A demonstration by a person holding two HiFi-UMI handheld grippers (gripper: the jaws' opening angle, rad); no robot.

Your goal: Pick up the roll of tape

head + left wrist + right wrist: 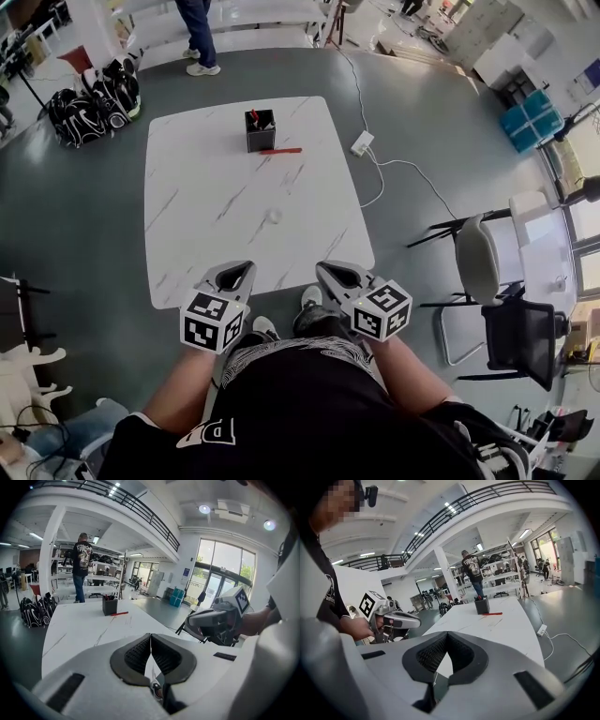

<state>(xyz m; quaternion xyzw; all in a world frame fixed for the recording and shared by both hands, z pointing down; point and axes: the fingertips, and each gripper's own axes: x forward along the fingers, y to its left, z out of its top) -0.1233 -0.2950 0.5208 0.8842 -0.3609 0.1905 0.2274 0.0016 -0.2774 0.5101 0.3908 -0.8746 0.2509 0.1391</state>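
Observation:
The roll of tape [273, 216] is small, pale and nearly see-through. It lies flat near the middle of the white marble table [206, 234]. Both grippers hover at the table's near edge, well short of the tape. My left gripper [246, 268] [150, 637] is shut with nothing between its pads. My right gripper [324, 267] [447, 634] is also shut and empty. Each gripper view shows the other gripper beside it: the right gripper [220, 618] and the left gripper [393, 618]. I cannot pick out the tape in either gripper view.
A black pen holder [260, 129] stands at the table's far side with a red pen [281, 150] lying in front of it. A power strip [362, 142] with its cable lies on the floor to the right. Chairs [487, 272] stand right, bags [94, 103] left, a person [197, 37] beyond.

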